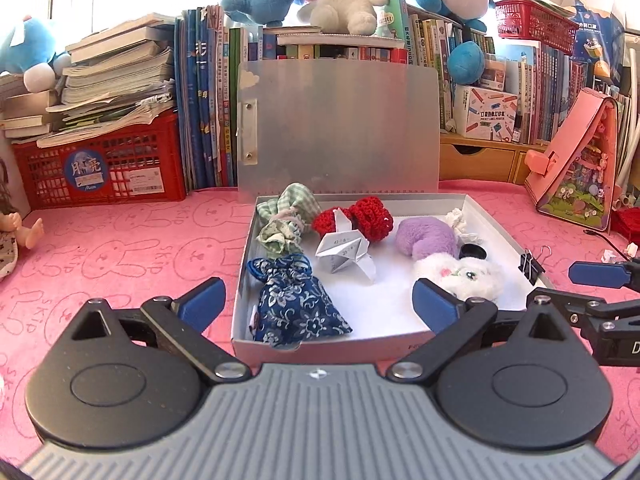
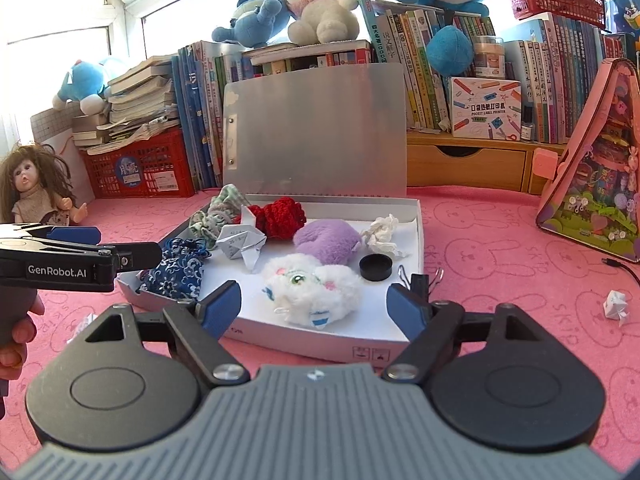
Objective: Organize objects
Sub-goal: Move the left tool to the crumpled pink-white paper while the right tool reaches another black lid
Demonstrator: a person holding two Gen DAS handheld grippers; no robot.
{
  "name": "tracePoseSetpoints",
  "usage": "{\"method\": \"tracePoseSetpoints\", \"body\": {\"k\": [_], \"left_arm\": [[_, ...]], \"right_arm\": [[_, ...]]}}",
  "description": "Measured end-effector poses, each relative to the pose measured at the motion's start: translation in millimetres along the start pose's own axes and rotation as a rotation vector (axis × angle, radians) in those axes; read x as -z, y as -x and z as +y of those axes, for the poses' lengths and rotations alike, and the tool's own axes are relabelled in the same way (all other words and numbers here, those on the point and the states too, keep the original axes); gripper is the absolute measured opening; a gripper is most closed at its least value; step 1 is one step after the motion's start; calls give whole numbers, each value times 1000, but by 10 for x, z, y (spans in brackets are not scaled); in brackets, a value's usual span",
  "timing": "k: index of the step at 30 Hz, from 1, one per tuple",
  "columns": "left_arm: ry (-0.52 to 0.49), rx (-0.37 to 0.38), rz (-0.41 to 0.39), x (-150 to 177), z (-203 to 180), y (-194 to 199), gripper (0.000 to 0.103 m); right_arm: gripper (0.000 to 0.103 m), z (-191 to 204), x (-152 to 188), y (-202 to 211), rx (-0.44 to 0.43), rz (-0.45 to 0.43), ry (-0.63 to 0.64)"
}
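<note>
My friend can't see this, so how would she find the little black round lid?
Look in the open white box on the pink cloth. Near its right wall, between the fluffy white toy and the crumpled white paper, lies the black lid: the only flat, hard, black disc among soft things.

A shallow white cardboard box [image 1: 472, 216] with a smooth matt floor sits on a pink towelling cloth [image 1: 120, 256] with a soft nap and rabbit outlines pressed into it. Against the box's far edge leans a frosted, translucent plastic sheet [image 1: 340, 128] with a metal clip strip. Inside the box lie a blue floral fabric pouch [image 1: 296, 304] with a slight sheen, a green checked cloth bundle [image 1: 284, 220], a chunky red crochet piece [image 1: 370, 218], creased folded paper [image 1: 346, 254], a fuzzy purple plush [image 1: 428, 236], a fluffy white plush [image 1: 464, 276], crumpled white tissue [image 2: 382, 234] and a matt black plastic cap [image 2: 376, 267]. Left of the box stands a red plastic lattice crate [image 1: 100, 168]; to its right, pale wooden drawers [image 1: 476, 162].
</note>
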State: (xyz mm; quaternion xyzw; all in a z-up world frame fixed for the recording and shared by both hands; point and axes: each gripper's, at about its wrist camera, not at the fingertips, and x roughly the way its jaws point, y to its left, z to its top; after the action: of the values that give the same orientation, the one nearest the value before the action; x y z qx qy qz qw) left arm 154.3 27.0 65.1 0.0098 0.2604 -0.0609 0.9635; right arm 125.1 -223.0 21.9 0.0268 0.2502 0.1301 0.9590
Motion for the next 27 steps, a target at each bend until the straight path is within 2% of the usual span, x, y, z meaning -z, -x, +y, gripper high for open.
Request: {"method": "tracePoseSetpoints", "body": {"k": [12,22,27], "left_arm": [[58,-89,13,556,339,367,102],[94,-122,49,765,474,256,103],[101,-121,73,789,454,150,103]], "right_arm": [[91,438,448,116,-75,22,100],[90,632,674,16,-117,89,117],[87,679,677,-10,-99,100,135]]}}
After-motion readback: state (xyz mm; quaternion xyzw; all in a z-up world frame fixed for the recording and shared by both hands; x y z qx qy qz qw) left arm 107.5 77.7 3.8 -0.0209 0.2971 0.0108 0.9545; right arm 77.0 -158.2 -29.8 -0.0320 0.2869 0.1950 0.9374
